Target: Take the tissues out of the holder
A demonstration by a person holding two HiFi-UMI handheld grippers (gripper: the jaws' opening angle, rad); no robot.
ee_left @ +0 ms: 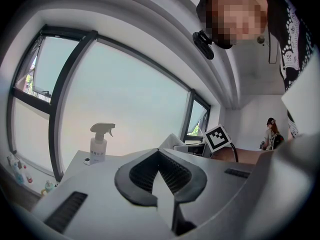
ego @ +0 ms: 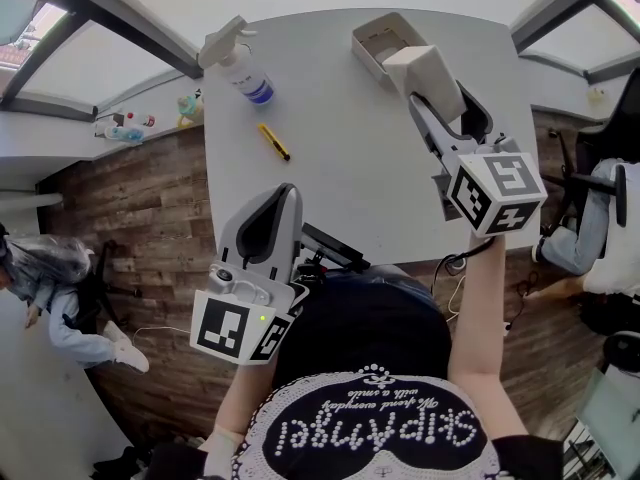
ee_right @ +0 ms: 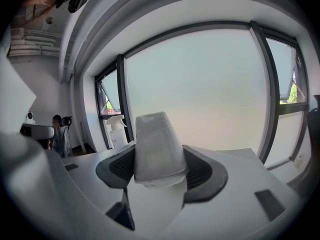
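The white open-topped tissue holder (ego: 383,36) lies at the table's far edge. A white tissue pack (ego: 425,68) is raised just in front of the holder's near end, and my right gripper (ego: 442,100) is shut on it. In the right gripper view the pack (ee_right: 156,144) stands up between the dark pads (ee_right: 202,171) and sticks out past the fingertips. My left gripper (ego: 281,194) hovers over the table's near edge with its jaws together and nothing between them; its pads (ee_left: 142,171) meet at the tips.
A spray bottle (ego: 240,63) stands at the table's (ego: 340,168) far left, and a yellow utility knife (ego: 273,140) lies nearer the middle. Small bottles (ego: 125,128) sit on the window ledge at left. Seated people (ego: 50,288) and chairs (ego: 590,183) flank the table.
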